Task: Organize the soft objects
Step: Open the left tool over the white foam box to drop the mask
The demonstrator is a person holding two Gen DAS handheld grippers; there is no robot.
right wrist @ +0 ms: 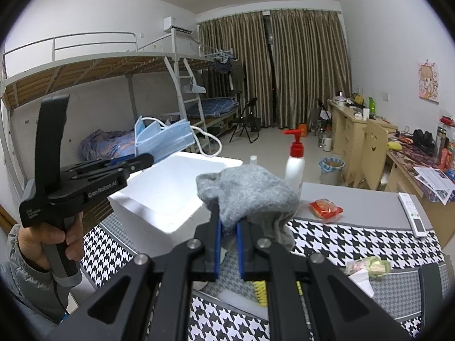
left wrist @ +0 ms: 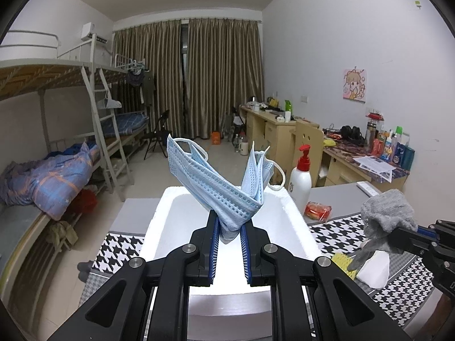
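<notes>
My left gripper [left wrist: 229, 224] is shut on a folded bundle of blue face masks [left wrist: 216, 182] and holds it above a white foam box [left wrist: 295, 221]. The masks [right wrist: 162, 139] and left gripper [right wrist: 142, 160] also show at left in the right wrist view, over the box [right wrist: 148, 201]. My right gripper [right wrist: 227, 221] is shut on a grey sock [right wrist: 250, 196], raised above the table to the right of the box. The sock [left wrist: 386, 213] and right gripper [left wrist: 398, 231] show at the right edge of the left wrist view.
The table carries a houndstooth cloth [right wrist: 355, 241], a white pump bottle with a red top [right wrist: 295, 159], a red snack packet [right wrist: 325, 209], a remote [right wrist: 412, 213], a yellow brush [left wrist: 344, 262] and a white foam piece [left wrist: 372, 270]. Bunk beds stand left, desks right.
</notes>
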